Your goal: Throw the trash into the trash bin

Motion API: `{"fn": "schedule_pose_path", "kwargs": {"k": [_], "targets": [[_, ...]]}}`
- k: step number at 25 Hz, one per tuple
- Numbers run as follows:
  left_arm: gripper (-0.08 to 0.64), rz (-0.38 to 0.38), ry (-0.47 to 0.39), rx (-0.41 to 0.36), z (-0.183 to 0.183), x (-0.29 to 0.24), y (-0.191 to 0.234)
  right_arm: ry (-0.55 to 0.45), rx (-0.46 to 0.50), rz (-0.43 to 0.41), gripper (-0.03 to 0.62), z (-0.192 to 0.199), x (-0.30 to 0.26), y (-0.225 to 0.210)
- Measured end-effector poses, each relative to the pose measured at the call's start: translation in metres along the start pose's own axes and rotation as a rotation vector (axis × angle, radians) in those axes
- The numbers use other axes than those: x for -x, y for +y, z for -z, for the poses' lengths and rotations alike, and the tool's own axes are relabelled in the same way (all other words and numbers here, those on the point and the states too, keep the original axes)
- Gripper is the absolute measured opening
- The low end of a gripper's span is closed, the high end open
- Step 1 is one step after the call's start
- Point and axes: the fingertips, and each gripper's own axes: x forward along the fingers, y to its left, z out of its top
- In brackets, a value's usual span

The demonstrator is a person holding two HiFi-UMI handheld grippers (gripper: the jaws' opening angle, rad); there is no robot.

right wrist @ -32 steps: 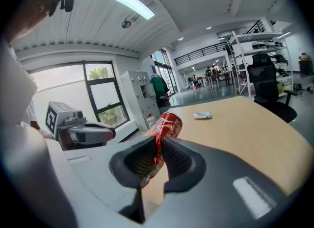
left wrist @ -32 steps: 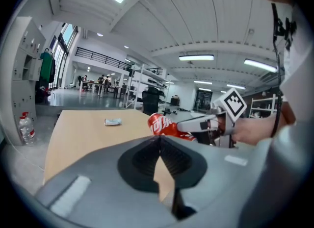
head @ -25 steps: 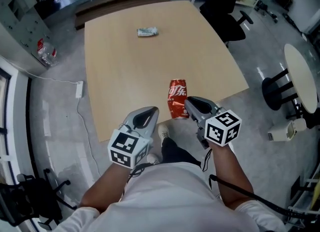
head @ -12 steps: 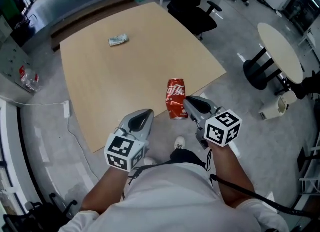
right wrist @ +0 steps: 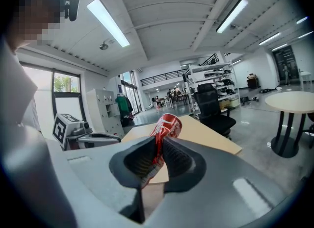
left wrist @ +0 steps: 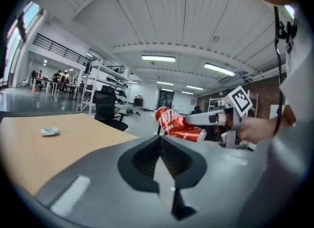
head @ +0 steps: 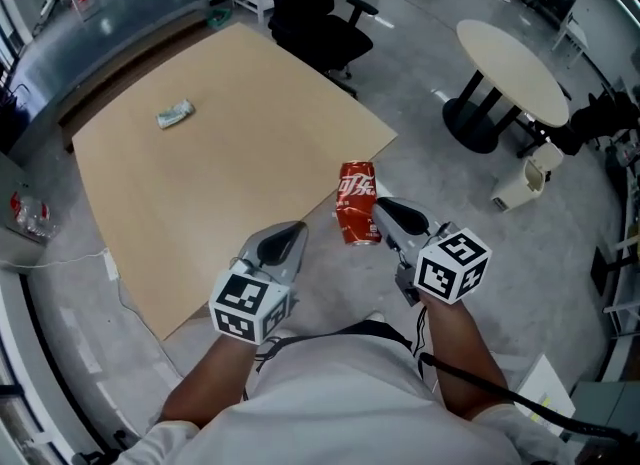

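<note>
A crushed red can (head: 357, 203) hangs in the air just past the tan table's (head: 230, 153) near right edge, above the grey floor. My right gripper (head: 380, 217) is shut on its lower end; in the right gripper view the can (right wrist: 166, 126) stands pinched between the jaws of that gripper (right wrist: 159, 146). My left gripper (head: 290, 238) hovers to the can's left with its jaws together and nothing in them. From the left gripper view (left wrist: 160, 139), the can (left wrist: 176, 124) shows ahead to the right. A crumpled wrapper (head: 175, 113) lies far off on the table. No bin is plainly seen.
A black office chair (head: 310, 3) stands beyond the table's far corner. A round white table (head: 510, 68) on a black base is at the right, with a small white box-like object (head: 520, 185) on the floor next to it. Grey floor lies beneath the grippers.
Both grippers, and the can with the right one, have swung rightward off the table's near edge. The table has slid left in view and the round table has come closer.
</note>
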Motion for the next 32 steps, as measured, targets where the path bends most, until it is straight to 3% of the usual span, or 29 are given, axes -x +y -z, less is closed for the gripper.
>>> {"fn": "schedule_pose_path", "kwargs": {"k": [11,18,32], "targets": [[0.008,0.17,0.032,-0.053,-0.022,-0.107,-0.108,-0.075,-0.044,0.16,0.048,-0.009,0.121,-0.102],[0.009,0.264,0.036,-0.048,-0.025,-0.16,-0.157,-0.123,-0.053,0.231,0.046,-0.01,0.171,-0.147],[0.008,0.425,0.076,-0.123,-0.021,-0.254,-0.276,-0.183,-0.104,0.411,0.046,0.016,0.293,-0.238]]}}
